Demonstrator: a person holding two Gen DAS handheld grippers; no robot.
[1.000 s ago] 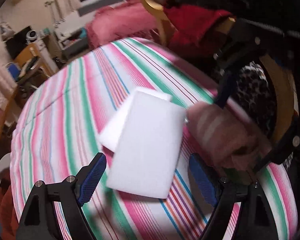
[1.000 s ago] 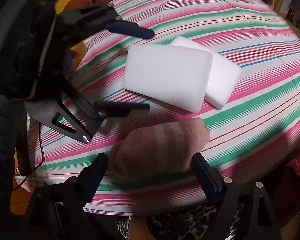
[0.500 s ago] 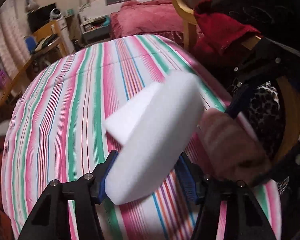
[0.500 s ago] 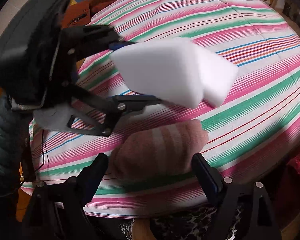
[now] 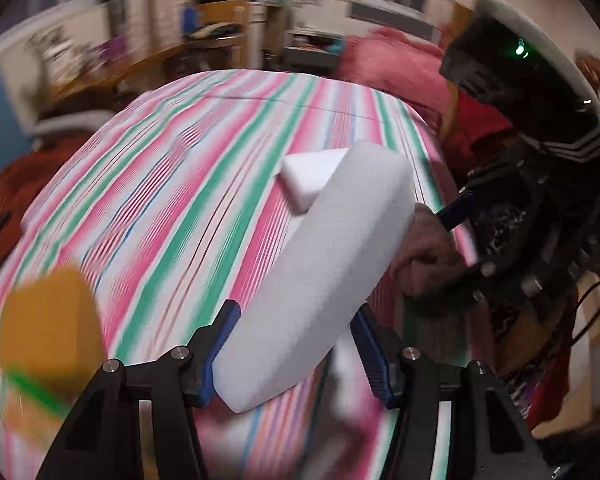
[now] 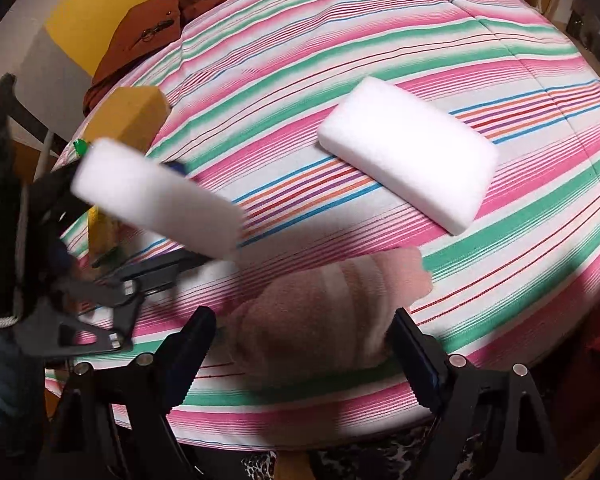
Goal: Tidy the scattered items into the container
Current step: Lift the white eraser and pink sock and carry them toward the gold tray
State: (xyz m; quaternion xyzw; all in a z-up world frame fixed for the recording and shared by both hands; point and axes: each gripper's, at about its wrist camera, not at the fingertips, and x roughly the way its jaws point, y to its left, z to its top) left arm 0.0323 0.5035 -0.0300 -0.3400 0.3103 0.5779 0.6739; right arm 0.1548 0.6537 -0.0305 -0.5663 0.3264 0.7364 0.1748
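My left gripper (image 5: 294,324) is shut on a white sponge block (image 5: 320,280), its jaws still closing, and holds it tilted above the striped tablecloth (image 5: 180,208). In the right wrist view this held sponge (image 6: 156,196) hangs at the left, just in front of a yellow box (image 6: 128,120). A second white sponge (image 6: 408,160) lies flat on the table. Between the open fingers of my right gripper (image 6: 304,336) lies a rolled pink striped cloth (image 6: 328,308) on the table. A gap shows at the left pad.
A rust-brown jacket (image 6: 140,32) hangs past the table's far left edge. A leopard-print seat (image 6: 260,468) is below the near edge. Behind the table are a pink bed (image 5: 388,64) and a wooden desk (image 5: 204,40). The yellow box (image 5: 48,320) shows blurred at the lower left.
The left gripper closed on the upper sponge, lifted it off the lower one, rolled, and carried it left toward the yellow box. The right gripper stayed over the pink cloth.
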